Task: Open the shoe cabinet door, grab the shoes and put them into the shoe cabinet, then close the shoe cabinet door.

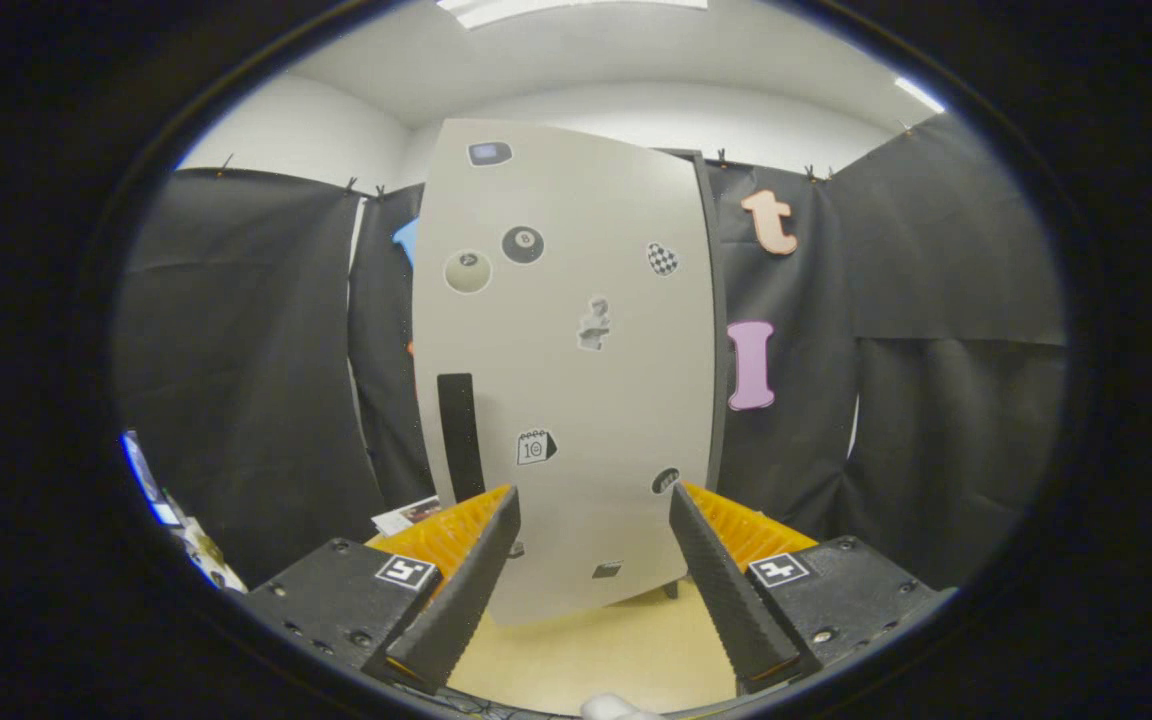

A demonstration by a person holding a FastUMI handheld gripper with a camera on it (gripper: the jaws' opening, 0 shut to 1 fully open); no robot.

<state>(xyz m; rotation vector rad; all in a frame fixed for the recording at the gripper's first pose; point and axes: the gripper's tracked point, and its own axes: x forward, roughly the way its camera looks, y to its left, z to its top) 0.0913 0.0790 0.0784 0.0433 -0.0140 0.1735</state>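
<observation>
- Setting: booth hung with black cloth, white wall and ceiling above, pale floor [596, 650] below.
- Shoe cabinet [711, 330]: upright, ahead of the fingers; dark side edge showing on its right.
- Cabinet door [566, 380]: pale grey, sticker-covered, dark vertical handle [460, 435] low on its left.
- Claw [594, 508]: spread wide, holding nothing, fingertips framing the door's lower part.
</observation>
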